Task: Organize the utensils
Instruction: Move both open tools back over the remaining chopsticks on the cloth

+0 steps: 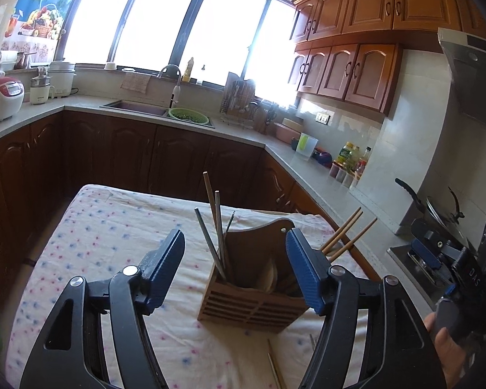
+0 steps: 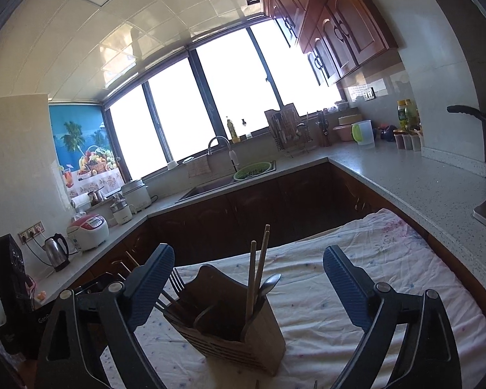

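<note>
- Kitchen w/ bright windows, wood cabinets; floral-cloth tabletop [image 1: 107, 227] carries the job.
- Wooden utensil holder [image 1: 252, 304] stands upright mid-cloth, at 12 o'clock just ahead of both tools.
- Already in it: metal chopsticks [image 1: 210, 243] leaning toward 11 o'clock, wooden chopsticks [image 2: 257, 269] upright, a spoon [image 2: 269, 283], forks [image 2: 176, 280] on the 9 o'clock side. Inner compartments too dark to sort out.
- Left tool [image 1: 235, 259]: jaws wide apart, holding nothing, straddling the holder w/o touching.
- Right tool [image 2: 248, 287]: also spread wide, nothing between the pads.
- Left to do, my read: a few loose sticks on the cloth near 6 o'clock [image 1: 273, 369], plus brown sticks [image 1: 346, 236] poking out at 2 o'clock behind the holder; can't tell if those are in or outside it.
- Est. mostly done; a last pickup or two remain.
</note>
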`<state>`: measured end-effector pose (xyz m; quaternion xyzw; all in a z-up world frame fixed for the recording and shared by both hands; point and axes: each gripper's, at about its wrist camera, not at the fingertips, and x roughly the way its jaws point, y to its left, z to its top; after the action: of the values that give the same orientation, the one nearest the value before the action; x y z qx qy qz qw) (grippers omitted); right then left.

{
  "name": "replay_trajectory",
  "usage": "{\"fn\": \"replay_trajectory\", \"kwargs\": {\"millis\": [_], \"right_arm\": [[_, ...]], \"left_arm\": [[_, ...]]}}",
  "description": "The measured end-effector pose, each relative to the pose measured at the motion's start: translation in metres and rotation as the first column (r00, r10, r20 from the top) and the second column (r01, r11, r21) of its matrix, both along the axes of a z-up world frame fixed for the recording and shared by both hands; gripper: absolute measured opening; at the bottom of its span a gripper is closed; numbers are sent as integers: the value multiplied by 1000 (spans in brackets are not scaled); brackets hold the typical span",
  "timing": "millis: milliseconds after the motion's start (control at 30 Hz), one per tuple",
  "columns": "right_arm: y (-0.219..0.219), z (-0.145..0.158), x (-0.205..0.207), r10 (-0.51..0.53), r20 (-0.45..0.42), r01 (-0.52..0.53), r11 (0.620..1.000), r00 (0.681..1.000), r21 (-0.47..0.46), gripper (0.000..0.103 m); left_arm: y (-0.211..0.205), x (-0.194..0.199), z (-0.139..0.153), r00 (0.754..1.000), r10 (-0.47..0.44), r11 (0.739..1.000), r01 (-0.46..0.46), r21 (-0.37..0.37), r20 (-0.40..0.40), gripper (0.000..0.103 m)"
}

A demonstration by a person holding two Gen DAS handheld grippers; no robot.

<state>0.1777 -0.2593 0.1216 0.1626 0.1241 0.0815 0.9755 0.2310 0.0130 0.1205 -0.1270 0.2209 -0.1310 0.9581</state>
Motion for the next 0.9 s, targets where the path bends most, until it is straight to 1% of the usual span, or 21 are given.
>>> {"fn": "replay_trajectory", "kwargs": {"millis": [100, 133, 167, 267, 300, 333, 467, 533, 567, 633, 767, 833, 867, 900], "right_arm": [[-6, -3, -13, -9, -5, 9, 1000, 1000, 11, 98], [-6, -3, -13, -9, -5, 9, 1000, 1000, 11, 99], [-9, -7, -23, -20, -13, 20, 1000, 1000, 10, 100], [-14, -12, -31, -32, -29, 32, 999, 999, 11, 100], [-18, -21, -39, -39, -52, 40, 999, 998, 17, 101], [-18, -21, -39, -39, -52, 40, 999, 998, 17, 101], [-26, -43, -51, -55, -119, 58, 998, 991, 20, 101], [-31, -54, -56, -60, -155, 65, 998, 986, 26, 101], [-35, -65, -62, -64, -185, 72, 997, 981, 32, 101], [-36, -70, -65, -67, -196, 75, 997, 978, 35, 101], [-43, -90, -77, -76, -237, 86, 996, 968, 35, 101], [-48, -106, -83, -76, -274, 89, 996, 959, 33, 101], [-48, -106, -83, -76, -274, 89, 996, 959, 33, 101], [-50, -115, -84, -77, -297, 92, 995, 952, 37, 101]], "left_arm": [[4, -13, -5, 1000, 8, 1000, -8, -9, -12, 72], [5, -18, -7, 1000, 11, 1000, -11, -10, -20, 74], [6, -22, -11, 999, 14, 1000, -14, -11, -29, 75], [6, -34, -24, 998, 9, 1000, -10, -14, -61, 75], [6, -37, -28, 997, 5, 1000, -6, -12, -73, 75], [5, -41, -32, 996, 2, 1000, -3, -8, -86, 75], [-1, -52, -52, 991, -11, 1000, 12, 3, -137, 75], [-4, -57, -63, 986, -17, 1000, 17, 2, -164, 75], [-5, -59, -68, 984, -19, 1000, 20, 2, -180, 75], [-8, -62, -78, 978, -19, 1000, 20, 3, -208, 75], [-14, -66, -99, 963, -29, 1000, 28, -5, -269, 75], [-20, -67, -106, 958, -34, 999, 39, 12, -286, 75], [-23, -68, -109, 955, -37, 999, 46, 24, -293, 75], [-26, -69, -112, 953, -41, 998, 53, 32, -299, 75]]}}
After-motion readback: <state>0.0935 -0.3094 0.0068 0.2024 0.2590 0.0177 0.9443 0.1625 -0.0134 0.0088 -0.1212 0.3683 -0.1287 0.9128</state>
